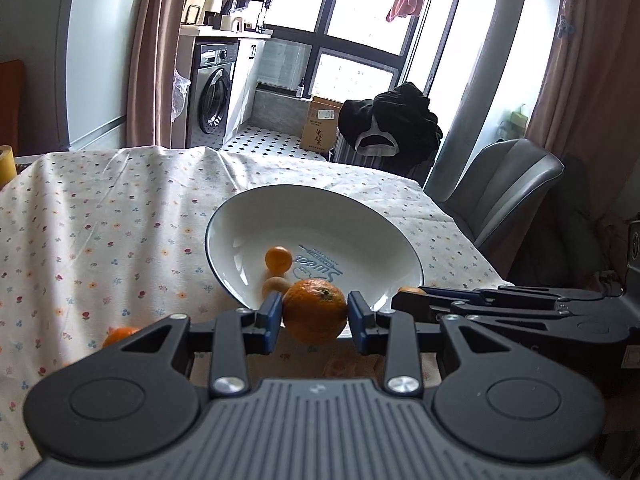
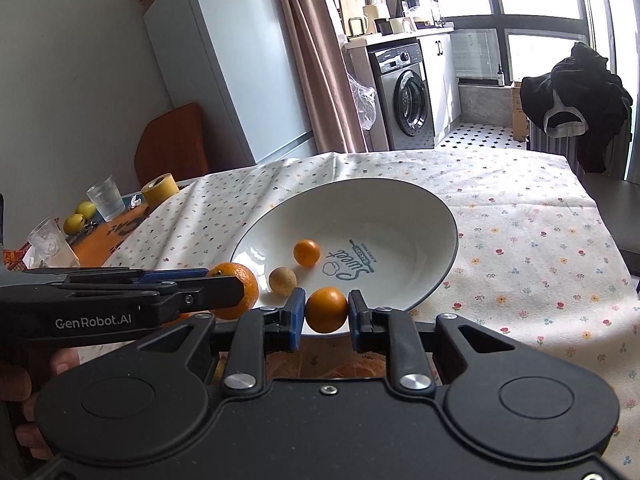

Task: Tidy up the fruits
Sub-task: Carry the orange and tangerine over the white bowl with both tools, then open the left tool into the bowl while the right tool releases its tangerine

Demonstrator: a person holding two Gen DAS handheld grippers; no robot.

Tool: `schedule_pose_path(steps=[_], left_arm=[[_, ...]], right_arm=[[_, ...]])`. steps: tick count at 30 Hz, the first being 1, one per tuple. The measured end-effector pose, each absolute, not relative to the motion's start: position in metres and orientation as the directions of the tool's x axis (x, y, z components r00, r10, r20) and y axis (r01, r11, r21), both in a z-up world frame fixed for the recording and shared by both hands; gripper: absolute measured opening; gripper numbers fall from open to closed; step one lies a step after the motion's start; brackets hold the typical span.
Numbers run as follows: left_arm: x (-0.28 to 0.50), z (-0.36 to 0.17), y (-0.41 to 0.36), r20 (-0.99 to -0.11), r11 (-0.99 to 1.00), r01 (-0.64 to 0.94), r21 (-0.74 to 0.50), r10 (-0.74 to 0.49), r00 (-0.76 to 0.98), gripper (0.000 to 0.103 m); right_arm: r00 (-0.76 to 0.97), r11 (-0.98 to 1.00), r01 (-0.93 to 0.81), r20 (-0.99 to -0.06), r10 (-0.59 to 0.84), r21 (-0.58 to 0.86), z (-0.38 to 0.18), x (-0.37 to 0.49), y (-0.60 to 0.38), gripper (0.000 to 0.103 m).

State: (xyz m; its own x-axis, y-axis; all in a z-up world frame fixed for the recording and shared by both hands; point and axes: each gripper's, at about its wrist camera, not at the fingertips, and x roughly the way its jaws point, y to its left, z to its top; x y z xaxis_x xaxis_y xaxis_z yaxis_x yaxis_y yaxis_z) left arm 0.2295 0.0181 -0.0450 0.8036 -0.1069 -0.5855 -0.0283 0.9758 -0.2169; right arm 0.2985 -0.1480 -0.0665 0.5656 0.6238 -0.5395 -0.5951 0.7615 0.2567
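A white plate (image 1: 280,194) (image 2: 450,216) with a dark rim sits on the floral tablecloth. In it lie a small orange (image 1: 278,259) (image 2: 307,253) and a tan round fruit (image 1: 274,285) (image 2: 282,280). My left gripper (image 1: 314,312) is shut on a large orange (image 1: 314,306) (image 2: 242,280), held just above the plate's near rim. My right gripper (image 2: 326,312) is shut on a smaller orange (image 2: 327,309) close beside it, also at the near rim. Each gripper shows in the other's view, the left gripper (image 2: 228,286) and the right gripper (image 1: 404,296). Another orange (image 1: 120,336) rests on the cloth, lower left.
Two glasses (image 2: 106,198), a yellow tape roll (image 2: 160,189) and yellow-green fruits (image 2: 80,216) stand at the table's left end. A grey chair (image 1: 500,188) is at the right side. A dark-draped chair (image 1: 392,124) stands beyond the far edge.
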Motion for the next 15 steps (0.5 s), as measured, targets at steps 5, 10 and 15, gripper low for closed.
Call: schedule_pose_path(steps=[5,10,15], left_arm=[[0.239,-0.051,0.015,-0.595,0.976,-0.021,-0.219,-0.116,0.795,0.034],[0.246,-0.056,0.014,-0.6,0.975,-0.019,-0.223,-0.122,0.791,0.034],[0.25,-0.06,0.015,-0.614,0.974,-0.036,-0.222,-0.111,0.781,0.036]], right_arm=[[0.564,0.766,-0.589,-0.547,0.618,0.258,-0.071,0.305,-0.147,0.021],[0.564,0.77,-0.581,-0.552,0.614,0.263,-0.075,0.31,-0.147,0.021],[0.557,0.77,-0.577,-0.559,0.614,0.271,-0.079,0.313,-0.146,0.021]])
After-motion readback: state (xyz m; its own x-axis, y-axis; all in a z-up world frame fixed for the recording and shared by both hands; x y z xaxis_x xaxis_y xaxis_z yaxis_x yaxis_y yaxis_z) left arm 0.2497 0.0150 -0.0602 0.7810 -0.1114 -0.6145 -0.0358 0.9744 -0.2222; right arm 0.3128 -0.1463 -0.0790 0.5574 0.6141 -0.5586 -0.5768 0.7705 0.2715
